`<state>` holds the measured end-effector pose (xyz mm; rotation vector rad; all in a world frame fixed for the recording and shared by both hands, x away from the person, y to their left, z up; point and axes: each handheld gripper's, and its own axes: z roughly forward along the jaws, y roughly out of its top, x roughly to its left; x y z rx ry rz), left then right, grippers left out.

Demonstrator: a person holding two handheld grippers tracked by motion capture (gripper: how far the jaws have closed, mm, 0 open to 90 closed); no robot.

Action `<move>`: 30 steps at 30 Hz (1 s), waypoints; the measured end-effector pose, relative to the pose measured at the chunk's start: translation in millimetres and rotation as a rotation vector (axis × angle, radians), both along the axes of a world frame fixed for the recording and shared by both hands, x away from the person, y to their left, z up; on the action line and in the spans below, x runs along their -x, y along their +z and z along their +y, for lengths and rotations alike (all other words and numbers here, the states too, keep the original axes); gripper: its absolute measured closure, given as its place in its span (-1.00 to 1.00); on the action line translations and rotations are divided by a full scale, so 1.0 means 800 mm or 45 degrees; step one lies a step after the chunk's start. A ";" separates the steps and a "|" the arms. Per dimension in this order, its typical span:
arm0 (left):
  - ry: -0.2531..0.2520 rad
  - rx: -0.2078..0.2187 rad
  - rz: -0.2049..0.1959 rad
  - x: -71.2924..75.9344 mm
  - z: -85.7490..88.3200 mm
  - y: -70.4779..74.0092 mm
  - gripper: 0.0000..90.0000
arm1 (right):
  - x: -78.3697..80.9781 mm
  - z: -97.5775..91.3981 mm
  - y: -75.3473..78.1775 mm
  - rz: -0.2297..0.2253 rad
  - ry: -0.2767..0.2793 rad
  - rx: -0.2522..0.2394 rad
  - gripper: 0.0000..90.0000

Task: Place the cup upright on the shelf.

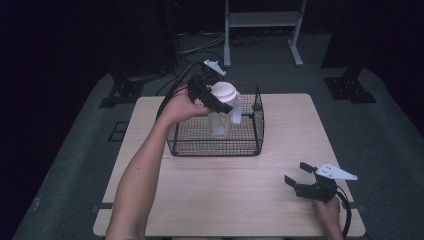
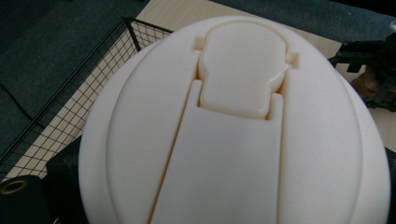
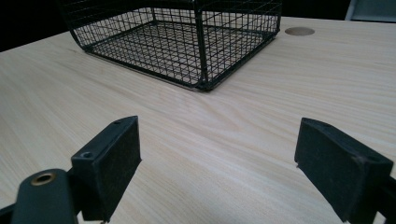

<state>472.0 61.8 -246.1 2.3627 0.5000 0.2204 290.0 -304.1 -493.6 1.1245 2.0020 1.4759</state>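
Note:
A clear bottle (image 1: 219, 122) with a white domed lid (image 1: 223, 92) hangs upright inside a black wire basket (image 1: 215, 153) at the back middle of the table. My left gripper (image 1: 222, 102) is shut on the bottle just under the lid, reaching in from the left. In the left gripper view the lid (image 2: 238, 130) with its flip cap is right up against the camera, and the basket rim (image 2: 93, 79) lies behind it. My right gripper (image 1: 297, 173) rests near the front right of the table, open, with nothing between its jaws (image 3: 217, 154).
The wooden table (image 1: 225, 195) has bare surface in front of the basket (image 3: 187, 42) and to its right. A round hole (image 3: 299, 31) sits in the tabletop beyond the basket. Dark floor, cables and stand legs (image 1: 295, 50) surround the table.

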 end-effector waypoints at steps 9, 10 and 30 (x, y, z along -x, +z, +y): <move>0.059 0.029 -0.006 -0.022 0.000 -0.008 -0.89 | -0.001 -0.001 0.000 -0.004 -0.006 -0.003 -0.70; 0.072 0.028 0.000 -0.024 0.000 -0.010 -0.89 | -0.001 -0.001 0.000 -0.005 -0.006 -0.004 -0.70; 0.184 -0.014 0.037 -0.058 -0.001 -0.056 -0.89 | 0.000 -0.004 0.001 -0.002 -0.011 -0.033 -0.70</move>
